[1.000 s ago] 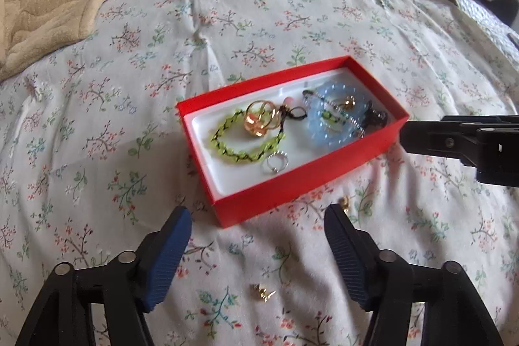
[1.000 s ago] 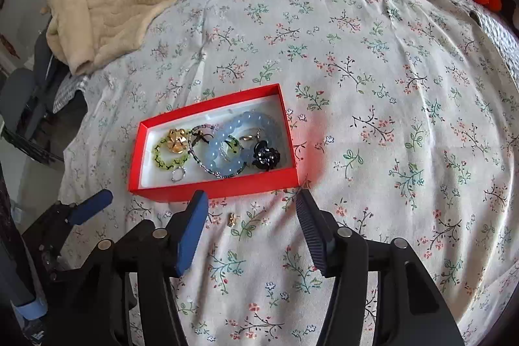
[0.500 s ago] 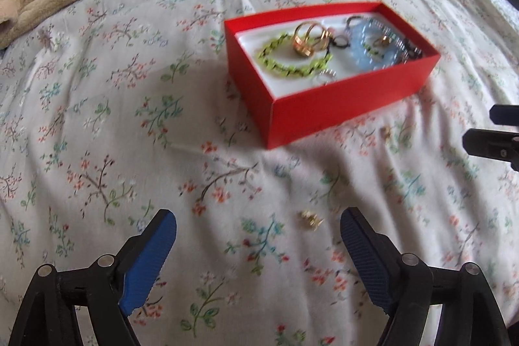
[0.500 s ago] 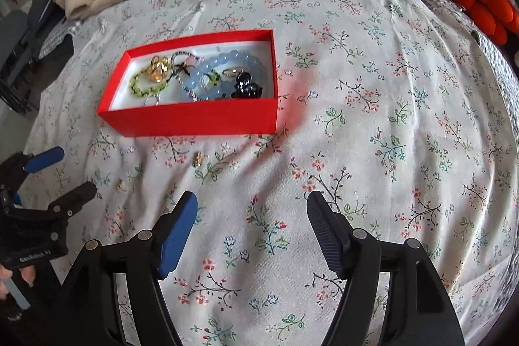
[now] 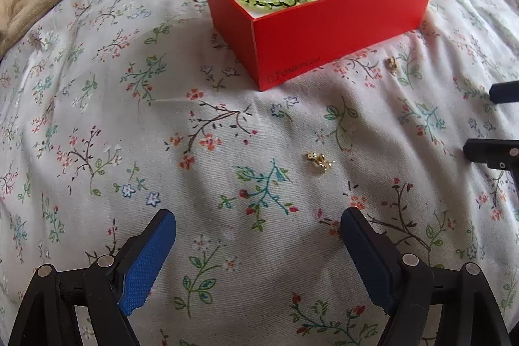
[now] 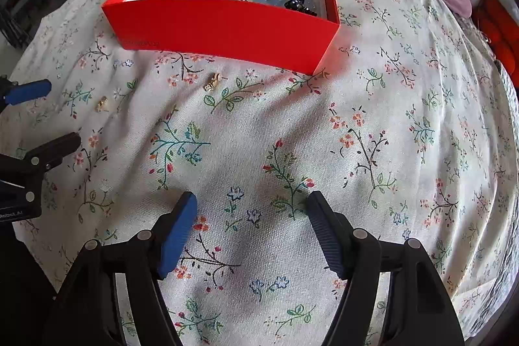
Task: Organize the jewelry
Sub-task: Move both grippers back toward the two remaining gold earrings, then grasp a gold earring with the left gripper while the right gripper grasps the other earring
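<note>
Left tool [image 5: 258, 245] faces red box [image 5: 340, 31] printed "ONEPLUS".

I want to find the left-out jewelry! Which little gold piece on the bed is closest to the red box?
The gold earring lying just in front of the red box. The other gold earring lies farther out on the floral bedspread, nearer the left gripper.

Box floor: red box [image 5: 340, 21] wall hides it from me.
Gold pieces: [image 5: 319, 162], [image 6: 212, 81] too small to identify.
Box print: [image 6: 139, 43] unreadable.
</note>
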Demonstrator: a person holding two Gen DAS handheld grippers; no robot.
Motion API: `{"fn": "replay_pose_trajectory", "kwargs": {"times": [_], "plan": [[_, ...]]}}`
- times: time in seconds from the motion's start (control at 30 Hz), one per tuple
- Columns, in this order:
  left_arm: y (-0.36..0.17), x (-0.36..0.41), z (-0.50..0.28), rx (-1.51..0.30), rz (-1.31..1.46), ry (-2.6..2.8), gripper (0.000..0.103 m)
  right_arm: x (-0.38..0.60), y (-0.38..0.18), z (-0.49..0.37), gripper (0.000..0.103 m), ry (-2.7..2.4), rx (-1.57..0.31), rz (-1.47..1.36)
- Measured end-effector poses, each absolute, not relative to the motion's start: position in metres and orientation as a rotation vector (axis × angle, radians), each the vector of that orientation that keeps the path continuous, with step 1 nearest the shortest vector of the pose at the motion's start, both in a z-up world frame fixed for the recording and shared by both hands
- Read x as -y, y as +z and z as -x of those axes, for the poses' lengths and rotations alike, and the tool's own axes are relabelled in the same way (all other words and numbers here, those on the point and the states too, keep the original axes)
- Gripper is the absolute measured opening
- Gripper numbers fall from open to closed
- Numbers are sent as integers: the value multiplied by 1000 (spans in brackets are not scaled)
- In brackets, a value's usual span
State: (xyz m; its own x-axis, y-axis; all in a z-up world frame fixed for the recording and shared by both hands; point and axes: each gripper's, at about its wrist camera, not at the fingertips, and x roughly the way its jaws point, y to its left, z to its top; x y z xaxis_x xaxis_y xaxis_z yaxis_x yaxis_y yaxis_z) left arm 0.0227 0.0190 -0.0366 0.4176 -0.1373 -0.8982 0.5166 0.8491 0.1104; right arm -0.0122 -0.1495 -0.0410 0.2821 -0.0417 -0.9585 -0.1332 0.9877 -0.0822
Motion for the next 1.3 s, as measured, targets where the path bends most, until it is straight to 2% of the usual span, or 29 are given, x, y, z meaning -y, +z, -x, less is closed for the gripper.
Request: {"fn": "replay_pose_trajectory", "kwargs": {"times": [0.13, 0.2, 0.27, 0.4, 0.53, 0.67, 0.73, 0.9, 1.1, 1.3], "plan": [[-41, -14, -20, -1041, -413, -457, 86, 152, -46, 14, 85, 51, -1266, 182], [-42, -12, -17, -1013, -407, -489, 86, 158, -50, 14, 96, 40, -1256, 180], [-43, -12, -16, -989, -401, -514, 86, 166, -54, 15, 103, 36, -1250, 160], [-42, -10, -13, -972, -374, -551, 79, 179, -58, 14, 103, 66, -1236, 118], [-38, -8, -12, -957, -335, -591, 53, 181, -61, 16, 103, 74, -1213, 141], [-40, -1, -13, -976, -309, -647, 37, 180, -62, 13, 103, 70, -1240, 145], [-42, 3, -12, -975, -326, -656, 33, 180, -62, 13, 103, 70, -1239, 149], [-43, 7, -18, -989, -312, -640, 30, 174, -57, 6, 103, 71, -1259, 144], [-46, 6, -27, -1009, -293, -602, 10, 170, -55, 1, 103, 71, -1264, 143], [-44, 6, -26, -1013, -294, -586, 9, 172, -51, -5, 103, 70, -1267, 129]]}}
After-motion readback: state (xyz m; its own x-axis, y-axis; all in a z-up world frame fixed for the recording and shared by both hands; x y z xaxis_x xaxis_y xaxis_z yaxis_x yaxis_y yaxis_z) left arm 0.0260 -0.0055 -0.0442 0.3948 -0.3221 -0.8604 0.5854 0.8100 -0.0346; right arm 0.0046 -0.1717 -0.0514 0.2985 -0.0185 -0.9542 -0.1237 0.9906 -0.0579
